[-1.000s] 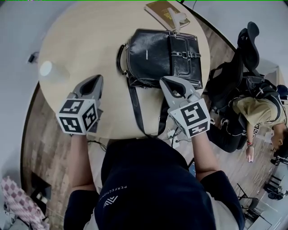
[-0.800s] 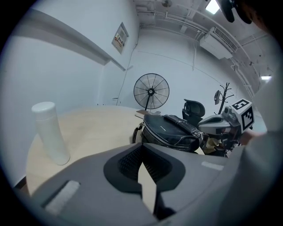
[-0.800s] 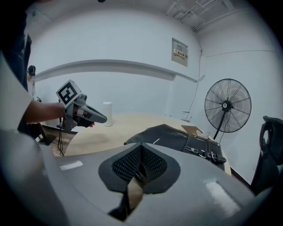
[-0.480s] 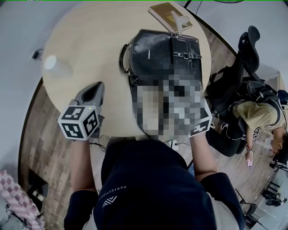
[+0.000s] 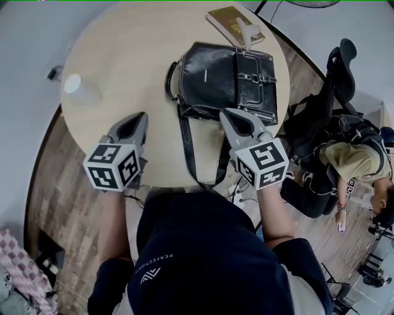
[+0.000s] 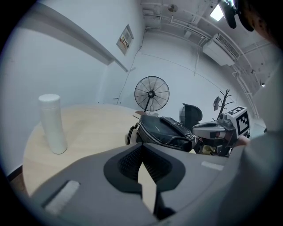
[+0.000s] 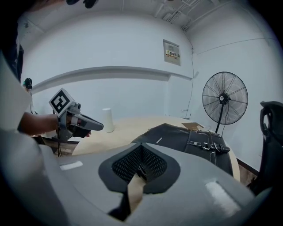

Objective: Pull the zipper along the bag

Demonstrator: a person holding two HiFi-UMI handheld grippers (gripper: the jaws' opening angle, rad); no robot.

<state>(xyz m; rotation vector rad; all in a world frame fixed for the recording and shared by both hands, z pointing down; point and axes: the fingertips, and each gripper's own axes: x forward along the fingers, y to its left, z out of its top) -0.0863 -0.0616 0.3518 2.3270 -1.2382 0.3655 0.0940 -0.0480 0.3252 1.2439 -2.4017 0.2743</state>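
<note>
On the far left we see a tall white cup standing on the round wooden table. It stands by itself, well apart from the bag.

Next comes the left gripper. It hangs over the near side of the table, close to the edge. Its jaws are pressed together and they pinch nothing. It is apart from the bag, with bare table between them. The cube with black and white squares sits at its back end, by the hand.

In the middle of the table lies the black bag. It lies flat, and its flap with two buckles is on the right side. Its long strap runs down from the bag and hangs over the near edge of the table. We cannot pick out the zipper on it.

The right gripper points at the near edge of the bag, just beside where the strap starts. Its jaws are pressed together too, and they pinch nothing. We cannot tell if its tip touches the bag.

Behind the bag, at the far edge of the table, lies a brown book. Further right, off the table, is a black chair, and a person rests near it.
</note>
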